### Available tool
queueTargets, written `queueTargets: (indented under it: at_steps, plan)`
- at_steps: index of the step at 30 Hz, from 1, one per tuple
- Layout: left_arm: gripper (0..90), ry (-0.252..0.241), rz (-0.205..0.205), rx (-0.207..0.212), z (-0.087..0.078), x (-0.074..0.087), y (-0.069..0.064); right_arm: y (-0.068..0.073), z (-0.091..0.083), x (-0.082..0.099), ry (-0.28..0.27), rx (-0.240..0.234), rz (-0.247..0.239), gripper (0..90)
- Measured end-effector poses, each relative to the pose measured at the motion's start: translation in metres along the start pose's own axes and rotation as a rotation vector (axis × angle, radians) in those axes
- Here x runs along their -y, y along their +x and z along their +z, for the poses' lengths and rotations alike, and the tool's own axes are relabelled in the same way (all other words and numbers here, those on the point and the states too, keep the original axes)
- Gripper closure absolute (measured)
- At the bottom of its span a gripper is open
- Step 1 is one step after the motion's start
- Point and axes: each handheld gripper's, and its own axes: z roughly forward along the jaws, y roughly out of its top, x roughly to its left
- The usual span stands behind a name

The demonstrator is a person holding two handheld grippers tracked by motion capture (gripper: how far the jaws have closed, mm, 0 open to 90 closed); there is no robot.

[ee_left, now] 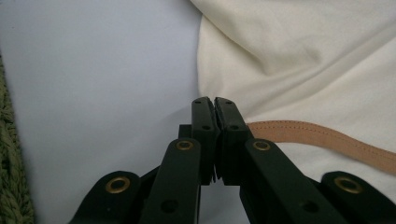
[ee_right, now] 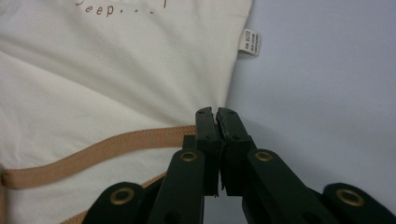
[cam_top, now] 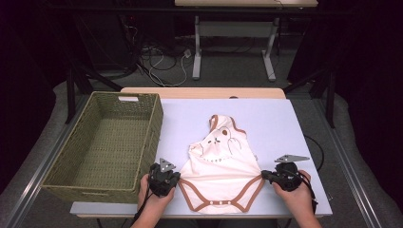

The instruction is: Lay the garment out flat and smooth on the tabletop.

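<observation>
Bodysuit [cam_top: 221, 173] first: I see a cream baby garment with tan trim lying on the pale sheet [cam_top: 275, 123] that covers the table, its snap end toward the near edge and its neck end folded over farther away, where a small printed animal face shows. It sits near the middle of the sheet, clear of the green woven basket [cam_top: 102, 187] that stands along the left side.

My left gripper [cam_top: 177, 179] is at the garment's left hip corner. In the left gripper view its jaws are clenched tight together at the edge of the cloth [ee_left: 299, 56], right where the tan binding [ee_left: 327, 140] ends; the corner seems pinched between them, though the fabric inside the bite is hidden by the jaws themselves.

My right gripper [cam_top: 264, 175] mirrors it at the right hip corner. In the right gripper view the jaws are likewise pressed closed at the cloth's side edge [ee_right: 116, 84], with the tan band [ee_right: 93, 156] running straight into them (the same hidden bite here). A small white care label [ee_right: 248, 43] sticks out from the side seam just beyond, and brown lettering [ee_right: 100, 10] runs across the chest above.

Both hands [cam_top: 297, 197] rest low at the table's near edge.
</observation>
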Motion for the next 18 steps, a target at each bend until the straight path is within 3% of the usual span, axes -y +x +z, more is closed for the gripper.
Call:
queueTargets:
  at_steps: [12, 18]
  plan:
    - [86.3, -0.009, -0.004, -0.004, 0.0000, 0.0003, -0.0002, -0.0018, 0.0013, 0.0008, 0.005, -0.022, 0.011, 87.4]
    - [76.2, -0.030, -0.018, -0.008, 0.0019, 0.0006, 0.0000, -0.0018, 0.0004, 0.0008, -0.024, -0.032, 0.012, 78.7]
